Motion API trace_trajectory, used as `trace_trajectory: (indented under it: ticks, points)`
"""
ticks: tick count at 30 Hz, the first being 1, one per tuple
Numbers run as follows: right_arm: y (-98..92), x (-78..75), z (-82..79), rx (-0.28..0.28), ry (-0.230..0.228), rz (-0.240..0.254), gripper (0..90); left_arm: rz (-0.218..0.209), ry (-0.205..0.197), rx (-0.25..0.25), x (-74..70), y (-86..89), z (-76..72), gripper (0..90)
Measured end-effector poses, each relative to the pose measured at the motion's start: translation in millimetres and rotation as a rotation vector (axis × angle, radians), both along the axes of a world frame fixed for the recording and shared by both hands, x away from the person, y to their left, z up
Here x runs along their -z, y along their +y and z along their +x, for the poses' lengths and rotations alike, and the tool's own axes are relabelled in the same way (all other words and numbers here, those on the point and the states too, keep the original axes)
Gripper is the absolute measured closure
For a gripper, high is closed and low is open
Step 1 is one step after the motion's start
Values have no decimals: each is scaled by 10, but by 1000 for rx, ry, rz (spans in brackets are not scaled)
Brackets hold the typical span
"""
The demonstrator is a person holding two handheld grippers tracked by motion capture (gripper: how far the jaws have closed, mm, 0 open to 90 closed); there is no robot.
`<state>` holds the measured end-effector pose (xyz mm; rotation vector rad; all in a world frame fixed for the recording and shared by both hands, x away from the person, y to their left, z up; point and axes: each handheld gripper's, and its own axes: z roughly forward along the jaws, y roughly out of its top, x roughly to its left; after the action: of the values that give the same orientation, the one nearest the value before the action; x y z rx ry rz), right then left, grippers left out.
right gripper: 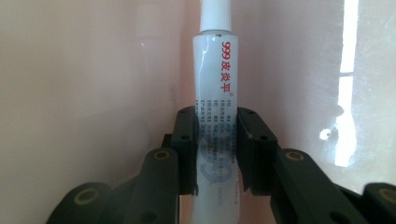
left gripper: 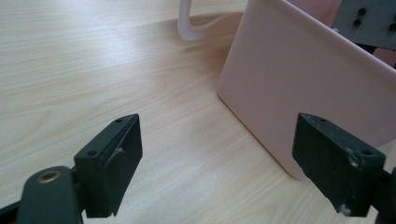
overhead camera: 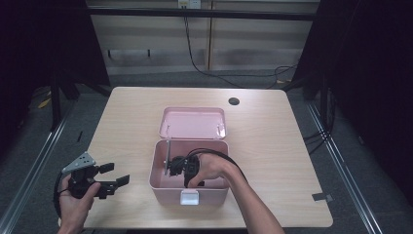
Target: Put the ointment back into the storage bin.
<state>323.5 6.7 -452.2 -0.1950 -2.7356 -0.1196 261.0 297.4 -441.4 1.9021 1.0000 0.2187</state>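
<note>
The pink box (overhead camera: 160, 183) sits open near the person's edge of the table (overhead camera: 263, 146), its lid (overhead camera: 193, 123) thrown back on the far side, and everything else is best placed from it. Inside the box, the right gripper (right gripper: 215, 149) has its two black jaws pressed on the lower half of a white ointment tube (right gripper: 215, 88), which points away from the gripper along the pale inner wall, ribbed cap (right gripper: 215, 14) at the far end and red lettering down its side. In the high view the right hand (overhead camera: 212, 169) reaches down into the box with that gripper (overhead camera: 178, 168). The tube looks light and thin-walled, so it should weigh almost nothing, but it is soft: a hard pinch on the body could dent it or push the contents toward the cap. Its glossy skin looks slippery, and a long tube held low may swing. The firmer places to hold seem to be the shoulder just below the cap or the crimped tail, which cannot be seen here. To the left of the box, outside it, the left gripper (overhead camera: 108, 178) hovers over bare table with its jaws standing wide apart and nothing between them; its own view faces the box's outer wall (left gripper: 299, 88)
</note>
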Motion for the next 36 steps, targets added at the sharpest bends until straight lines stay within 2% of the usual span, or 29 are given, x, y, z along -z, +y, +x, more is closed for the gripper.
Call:
trace_trajectory:
  ticks: [11, 18, 24, 26, 31, 36]
  points:
    - [2, 2, 19, 16, -10, 13, 699, 0, 1, 2, 1, -1, 1, 162]
    - [-28, -99, 26, 32, -17, 39, 687, 1, 0, 3, 2, -2, 3, 162]
    - [-71, -168, 19, 48, -40, 67, 680, 3, 0, 3, 2, -2, 3, 162]
    - [-87, -199, 7, 61, -40, 64, 677, 1, 0, 2, 3, -4, 3, 162]
    - [-158, -292, 9, 84, -68, 69, 665, 4, 0, 1, 4, -4, 4, 162]
    - [-189, -407, -1, 83, -98, 79, 660, 4, 1, 2, 4, -8, 3, 162]
